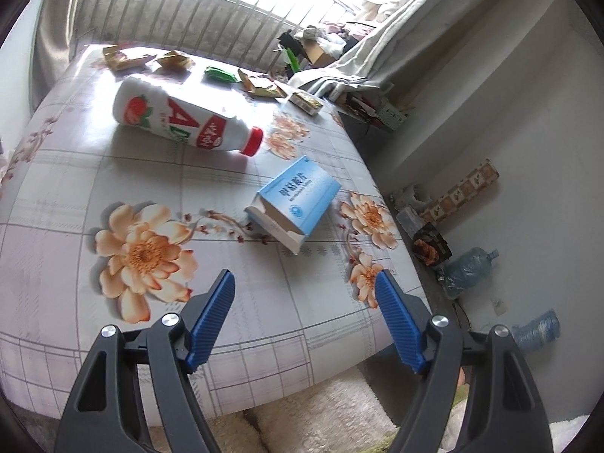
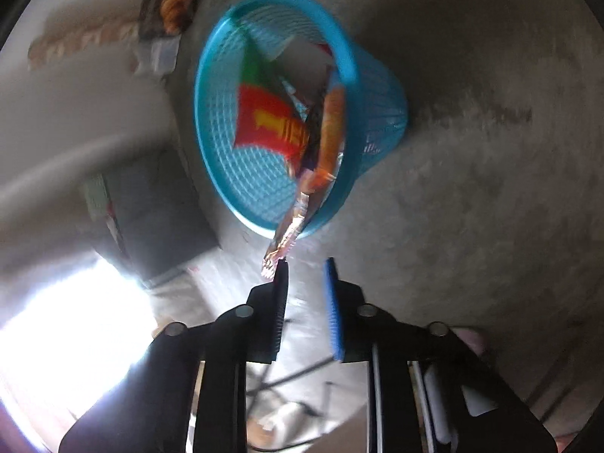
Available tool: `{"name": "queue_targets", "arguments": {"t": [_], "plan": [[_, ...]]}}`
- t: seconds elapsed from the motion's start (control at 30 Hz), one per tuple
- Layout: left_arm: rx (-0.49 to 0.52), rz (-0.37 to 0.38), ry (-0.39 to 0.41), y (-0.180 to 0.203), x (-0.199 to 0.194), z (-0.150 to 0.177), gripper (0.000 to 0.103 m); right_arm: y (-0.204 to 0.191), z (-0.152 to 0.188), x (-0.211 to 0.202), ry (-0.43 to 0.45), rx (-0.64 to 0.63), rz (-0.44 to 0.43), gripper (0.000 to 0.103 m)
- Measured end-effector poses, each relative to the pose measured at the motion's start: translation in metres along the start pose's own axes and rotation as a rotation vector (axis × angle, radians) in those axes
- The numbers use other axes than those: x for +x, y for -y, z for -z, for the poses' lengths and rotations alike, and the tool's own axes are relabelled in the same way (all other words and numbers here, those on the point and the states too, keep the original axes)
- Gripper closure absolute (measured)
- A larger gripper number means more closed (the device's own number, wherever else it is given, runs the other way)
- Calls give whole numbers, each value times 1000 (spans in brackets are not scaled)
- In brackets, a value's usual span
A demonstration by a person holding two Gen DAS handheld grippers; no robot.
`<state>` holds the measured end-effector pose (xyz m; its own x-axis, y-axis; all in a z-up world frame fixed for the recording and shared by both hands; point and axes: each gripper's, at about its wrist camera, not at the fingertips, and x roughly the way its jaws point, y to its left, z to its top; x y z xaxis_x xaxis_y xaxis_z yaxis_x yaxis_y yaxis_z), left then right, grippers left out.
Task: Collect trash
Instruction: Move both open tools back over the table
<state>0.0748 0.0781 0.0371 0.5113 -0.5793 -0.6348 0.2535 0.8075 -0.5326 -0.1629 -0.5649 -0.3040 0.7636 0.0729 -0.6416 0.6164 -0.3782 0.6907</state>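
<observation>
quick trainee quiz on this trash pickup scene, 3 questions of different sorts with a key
1. True or false: the white bottle lies on its side on the table.
2. What colour is the basket on the floor? A red, B blue, C white.
3. Name the piece of trash lying closest ahead of the left gripper.

Key: 1 true. 2 B. 3 the blue box, lying with one end open.
</observation>
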Motion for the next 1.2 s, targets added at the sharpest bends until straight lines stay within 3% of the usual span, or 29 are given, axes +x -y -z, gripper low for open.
{"name": "queue_targets", "arguments": {"t": [0.03, 0.1, 0.23, 0.37, 0.57, 0.63, 0.7, 0.8, 0.83, 0.93, 1.03, 1.2], "plan": [[0, -8, 0, 0, 0, 0, 29, 0, -2, 1, 7, -1, 6, 100], [2, -29, -4, -1, 1, -1, 29, -1, -4, 1, 24, -21, 13, 103], [-2, -55, -18, 1, 8, -3, 29, -13, -12, 1, 58, -101, 64, 103], [12, -64, -35, 10, 18, -7, 29, -9, -23, 6, 55, -85, 96, 103], [34, -61, -57, 28, 33, -11, 29, -7, -13, -9, 2, -111, -19, 98], [42, -60, -67, 32, 38, -14, 29, -5, -4, -18, -22, -114, -33, 70], [50, -58, -69, 34, 40, -17, 29, -1, 3, -26, -33, -109, -8, 48], [55, -61, -59, 36, 40, -23, 29, 5, 20, -39, -67, -77, 51, 29], [54, -64, -55, 35, 38, -26, 29, 4, 31, -44, -79, -79, 105, 28], [52, -70, -37, 30, 32, -31, 27, -23, 62, -56, -67, -237, 239, 28], [42, -82, -18, 19, 26, -33, 26, -73, 110, -70, 6, -479, 334, 28], [-11, -95, -13, -9, 20, -30, 25, -168, 204, -77, 53, -853, 294, 28]]}}
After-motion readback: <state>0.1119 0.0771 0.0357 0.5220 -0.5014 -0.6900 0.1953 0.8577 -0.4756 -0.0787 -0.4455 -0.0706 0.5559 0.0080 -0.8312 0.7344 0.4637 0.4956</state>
